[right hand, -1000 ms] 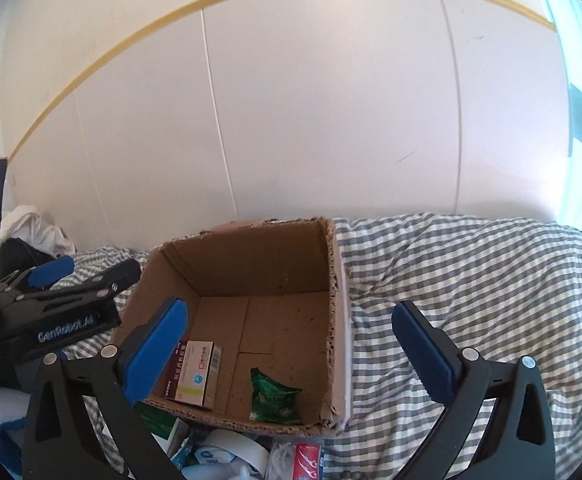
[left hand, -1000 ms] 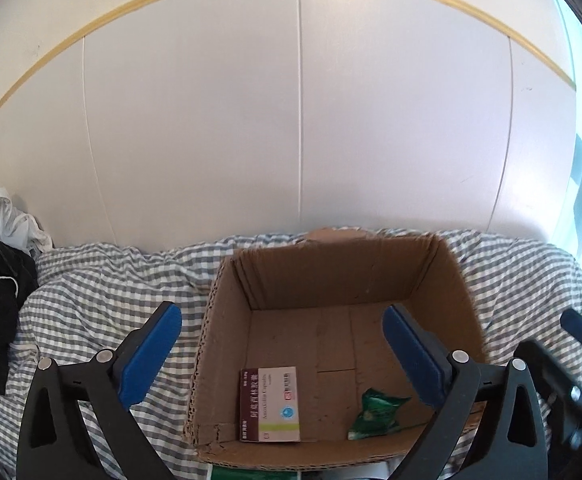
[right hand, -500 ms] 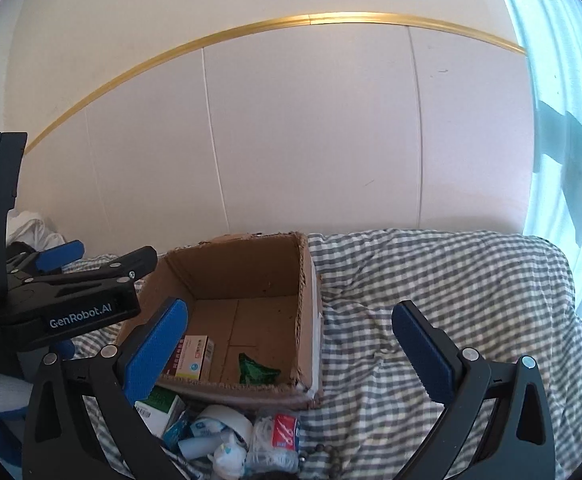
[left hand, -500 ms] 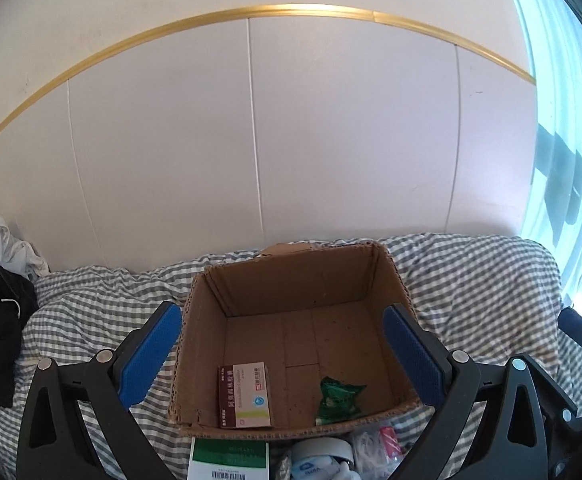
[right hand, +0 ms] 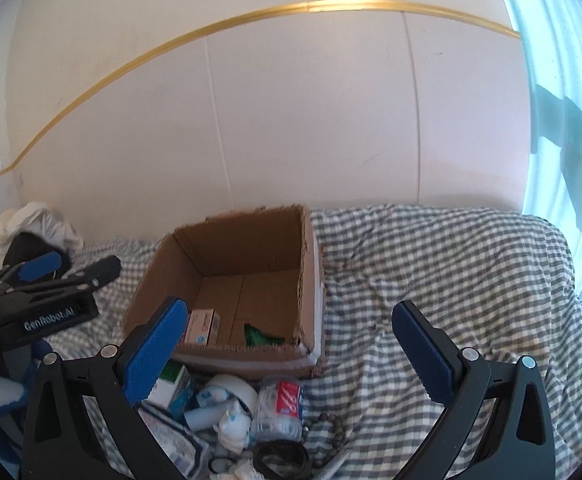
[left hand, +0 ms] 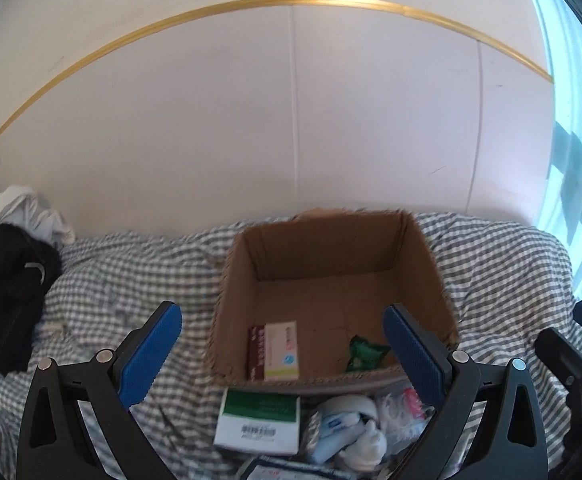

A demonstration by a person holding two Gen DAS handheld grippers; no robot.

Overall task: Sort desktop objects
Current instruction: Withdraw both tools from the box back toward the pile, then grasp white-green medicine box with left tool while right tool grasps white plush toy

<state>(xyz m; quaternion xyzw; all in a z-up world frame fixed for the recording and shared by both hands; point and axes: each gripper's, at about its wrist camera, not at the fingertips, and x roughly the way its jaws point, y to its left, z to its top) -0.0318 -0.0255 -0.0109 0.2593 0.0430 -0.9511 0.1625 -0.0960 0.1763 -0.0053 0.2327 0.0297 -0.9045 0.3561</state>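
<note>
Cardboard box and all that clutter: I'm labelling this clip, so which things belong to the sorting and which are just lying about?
Job: cardboard box; medicine box and green packet inside it; green-and-white box, tape roll, bead string waiting in front.

Lying about: black garment, white cloth, checked cover.

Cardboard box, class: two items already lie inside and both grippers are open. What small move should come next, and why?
Probably lower the left gripper onto the green-and-white carton. It lies nearest, just outside the cardboard box, among the unsorted clutter. Only the medicine box and the green packet are inside, and the gripper is empty.
</note>
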